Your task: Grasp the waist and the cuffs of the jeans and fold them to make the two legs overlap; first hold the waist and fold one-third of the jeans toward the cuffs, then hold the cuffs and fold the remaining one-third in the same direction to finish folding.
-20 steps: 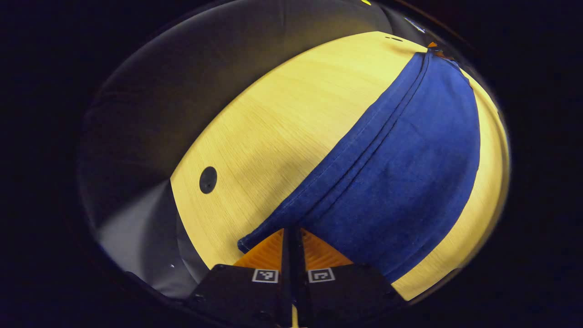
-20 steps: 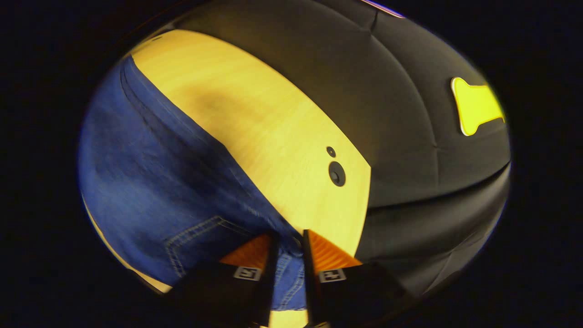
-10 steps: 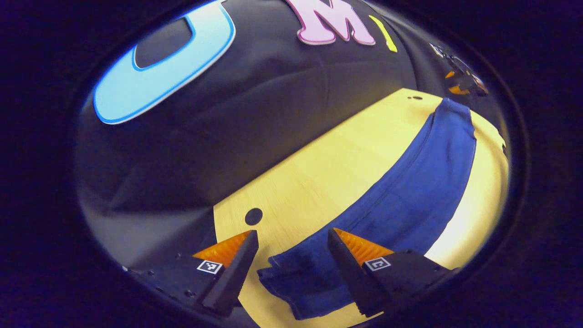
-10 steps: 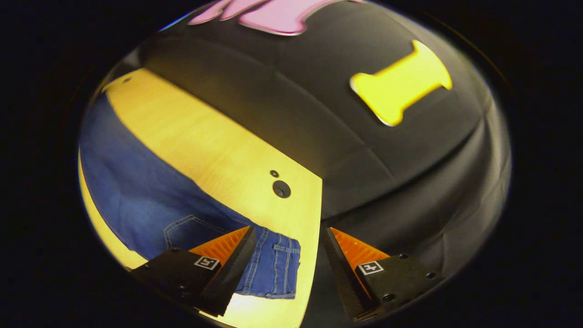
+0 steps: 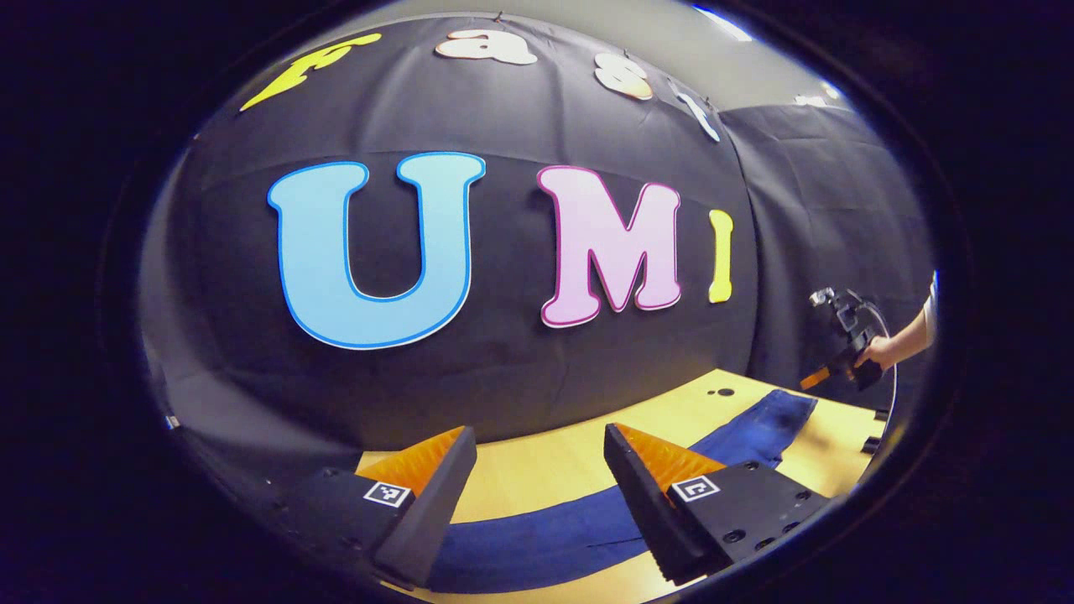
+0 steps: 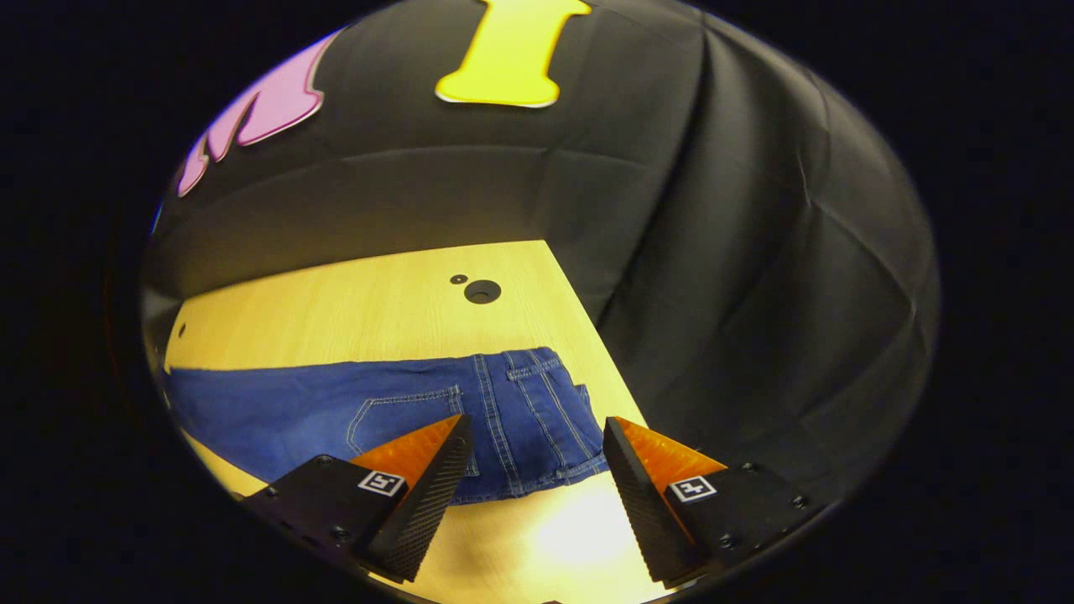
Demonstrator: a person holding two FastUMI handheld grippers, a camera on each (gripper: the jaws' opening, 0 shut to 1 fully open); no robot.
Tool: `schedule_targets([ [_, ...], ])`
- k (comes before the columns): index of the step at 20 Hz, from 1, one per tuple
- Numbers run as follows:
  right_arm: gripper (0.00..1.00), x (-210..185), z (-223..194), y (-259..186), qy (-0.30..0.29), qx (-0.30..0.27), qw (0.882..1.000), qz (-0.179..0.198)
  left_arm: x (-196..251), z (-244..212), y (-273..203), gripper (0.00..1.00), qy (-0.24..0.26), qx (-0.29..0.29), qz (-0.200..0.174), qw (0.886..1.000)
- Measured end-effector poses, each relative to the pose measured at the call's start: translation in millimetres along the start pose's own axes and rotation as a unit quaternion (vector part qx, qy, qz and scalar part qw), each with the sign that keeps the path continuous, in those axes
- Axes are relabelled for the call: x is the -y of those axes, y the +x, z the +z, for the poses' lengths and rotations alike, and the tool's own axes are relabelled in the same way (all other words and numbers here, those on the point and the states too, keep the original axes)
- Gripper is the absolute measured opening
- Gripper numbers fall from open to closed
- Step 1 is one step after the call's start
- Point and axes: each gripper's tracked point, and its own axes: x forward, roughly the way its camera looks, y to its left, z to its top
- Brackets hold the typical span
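The long blue denim jeans [image 6: 403, 411] lie flat on the pale wooden table [image 6: 369, 310] with legs apparently overlapped lengthwise – both thirds folds look still to do. Right gripper [image 6: 537, 470] spread wide, empty, waistband just beyond its jaws; left gripper [image 5: 541, 478] wide too – cuff end below its jaws

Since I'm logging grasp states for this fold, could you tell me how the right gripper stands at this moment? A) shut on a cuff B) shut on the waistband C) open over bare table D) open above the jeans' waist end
D: in the right gripper view the right gripper has its fingers spread apart, with the waist end of the jeans lying flat on the table between and beyond them.
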Motion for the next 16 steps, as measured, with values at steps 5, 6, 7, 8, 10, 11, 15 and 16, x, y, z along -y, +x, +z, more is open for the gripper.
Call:
schedule_targets([
  [5,0.98,21.8,-38.5,30.8,0.105,-0.052,0.993,-0.027,47.5,0.2,-2.5,0.98,-0.086,0.008,-0.044,0.995],
  [6,0.95,24.9,-47.0,37.2,0.125,-0.061,0.99,-0.033,53.5,1.5,-4.3,0.98,-0.099,0.008,-0.047,0.994],
  [7,0.99,25.0,-55.4,42.6,0.149,-0.072,0.986,-0.036,53.0,1.3,-6.0,0.98,-0.103,0.01,-0.039,0.994],
  [8,0.99,25.9,-64.2,50.0,0.179,-0.082,0.98,-0.039,51.1,1.5,-6.4,0.98,-0.103,0.01,-0.032,0.994],
  [10,0.99,27.6,-76.2,61.2,0.243,-0.094,0.964,-0.042,50.8,2.6,-8.8,0.96,-0.105,0.011,-0.017,0.994],
  [11,0.99,28.7,-72.3,60.9,0.267,-0.082,0.959,-0.046,49.8,1.7,-11.6,0.96,-0.107,0.009,-0.009,0.994],
  [15,0.98,27.2,-74.6,57.3,0.251,-0.055,0.966,-0.035,37.7,-18.2,-15.2,0.96,-0.136,-0.011,0.04,0.99],
  [16,0.83,28.6,-69.2,53.8,0.259,-0.054,0.964,-0.03,35.4,-25.0,-16.4,0.96,-0.154,-0.02,0.049,0.987],
])
